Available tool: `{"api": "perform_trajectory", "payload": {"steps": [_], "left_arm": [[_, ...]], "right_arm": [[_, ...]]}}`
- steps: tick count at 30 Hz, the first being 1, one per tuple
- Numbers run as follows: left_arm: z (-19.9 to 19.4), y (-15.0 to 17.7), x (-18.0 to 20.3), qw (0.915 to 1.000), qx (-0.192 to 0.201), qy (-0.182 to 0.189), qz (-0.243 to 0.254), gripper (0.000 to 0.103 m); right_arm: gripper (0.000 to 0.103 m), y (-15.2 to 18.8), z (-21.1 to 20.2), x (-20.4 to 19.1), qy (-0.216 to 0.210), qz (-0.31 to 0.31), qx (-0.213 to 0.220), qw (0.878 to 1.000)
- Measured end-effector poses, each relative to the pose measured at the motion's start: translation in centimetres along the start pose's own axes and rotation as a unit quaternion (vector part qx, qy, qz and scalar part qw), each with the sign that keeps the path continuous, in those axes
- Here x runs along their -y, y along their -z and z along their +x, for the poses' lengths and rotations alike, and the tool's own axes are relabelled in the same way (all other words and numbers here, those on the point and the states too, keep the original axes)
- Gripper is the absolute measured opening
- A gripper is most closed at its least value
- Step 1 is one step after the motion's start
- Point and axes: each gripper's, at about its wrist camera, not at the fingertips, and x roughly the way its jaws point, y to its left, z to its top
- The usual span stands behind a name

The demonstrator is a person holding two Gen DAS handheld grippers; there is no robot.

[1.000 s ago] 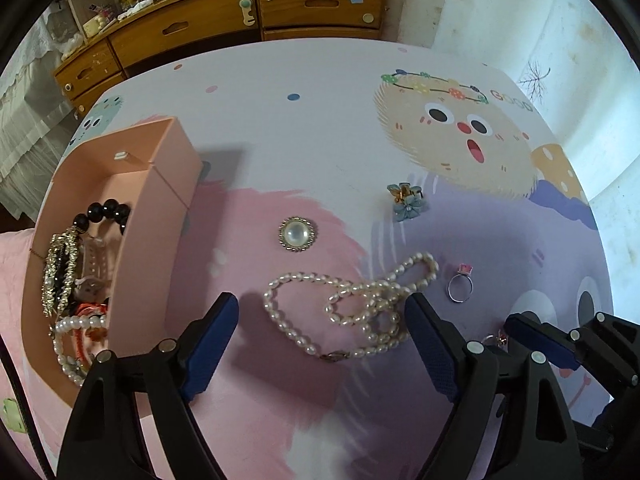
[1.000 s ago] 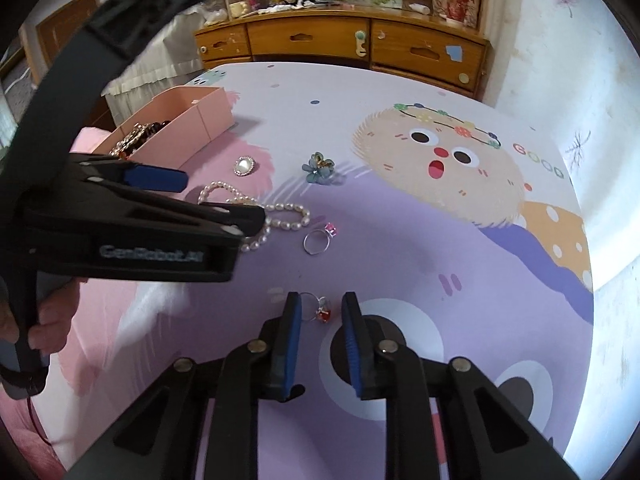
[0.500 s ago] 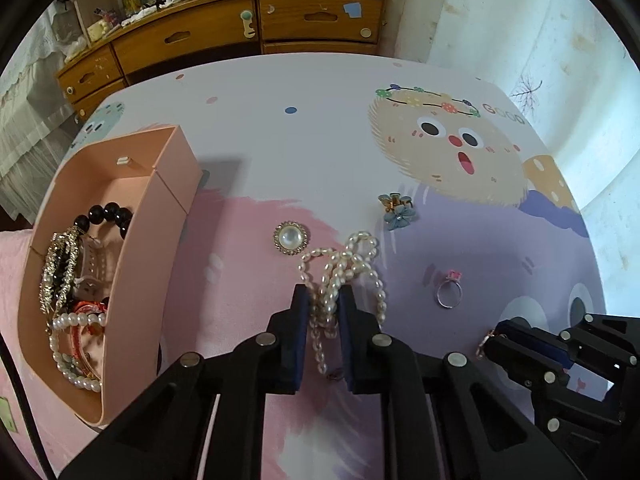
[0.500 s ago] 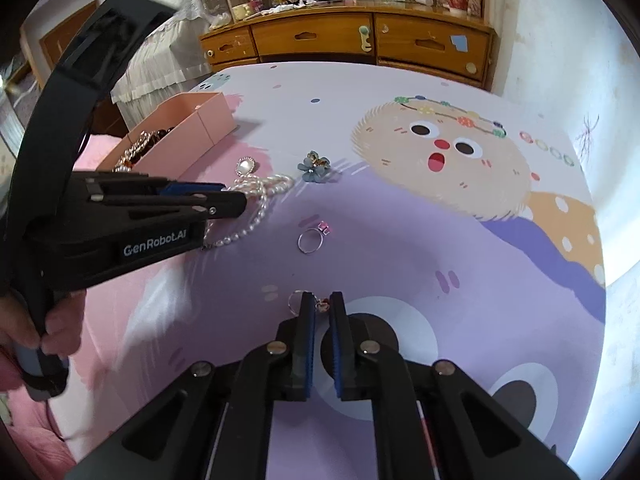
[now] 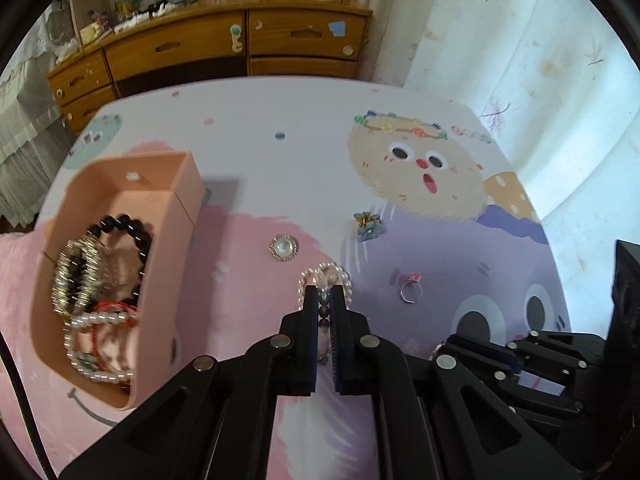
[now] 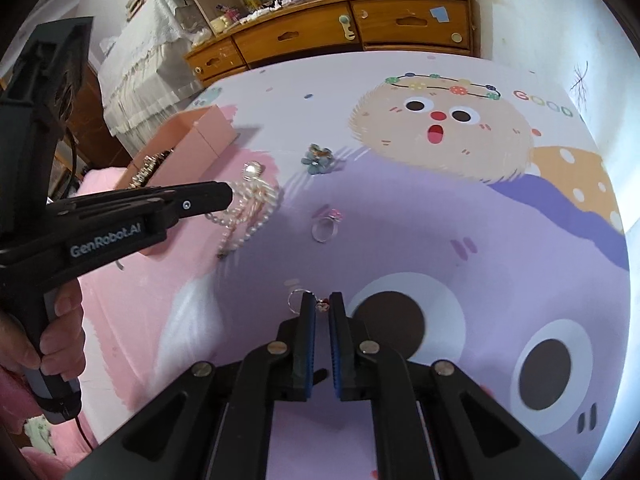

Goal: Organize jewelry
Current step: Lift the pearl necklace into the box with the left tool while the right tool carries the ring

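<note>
Between our left jaws: the left gripper (image 5: 325,300) has just been closing and is now clamped on the pearl necklace (image 6: 250,210); we see loops of pearls bunched above the blue pads and strands hanging below them.
Left gripper from the right wrist view: we see its black body (image 6: 192,204) reaching in from the left, with the necklace dangling from its tip over the pink part of the bedspread (image 6: 400,240).
Between our right jaws: the right gripper (image 6: 322,307) has just been closing and now pinches a small ring with a red charm (image 6: 298,300); its wire loop sticks out to the left of the left pad, the charm sits between the tips.
Just beyond the left gripper: we see a round pearl brooch (image 5: 283,247) up and to the left, lying apart from the necklace.
Further out: a silver ring with a pink stone (image 5: 412,290) lies right of the left gripper; a blue flower clip (image 5: 368,227) lies beyond it, near the cartoon face.
Far left: an open pink box (image 5: 176,208) holds a black bead bracelet (image 5: 128,226), a gold and black piece and more pearls; we see it well apart from both grippers.
Behind the bed: a wooden dresser (image 5: 224,48).
Holding the left tool: a hand (image 6: 48,332) wraps its handle.
</note>
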Motion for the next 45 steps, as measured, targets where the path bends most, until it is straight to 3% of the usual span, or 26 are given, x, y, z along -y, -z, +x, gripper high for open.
{"api": "perform_trajectory", "payload": {"steps": [7,17,29,38,45], "left_arm": [[-4.4,-1.2,-1.1,0.9995,0.014,0.019,0.021,0.003],[-12.6,-4.1,-3.6,0.9929,0.088,0.046,0.066,0.003],[-20.4,-7.0,-8.3,0.9791,0.176,0.028,0.098,0.003],[-20.5,-6.6,-12.9,0.9817,0.171,0.030,0.079,0.003],[-17.8,-4.8,-15.4,0.9888,0.130,0.033,0.065,0.003]], "right_arm": [[0.006,-1.0,-1.0,-2.0,-0.011,0.012,0.024,1.000],[0.006,-3.3,-3.1,-6.2,-0.003,0.002,0.069,0.998],[0.006,-6.6,-5.3,-12.6,-0.003,-0.025,0.141,0.990],[0.006,-7.8,-5.0,-16.5,-0.036,-0.039,0.175,0.983],[0.007,-7.7,-2.6,-18.4,-0.050,-0.035,0.159,0.985]]}}
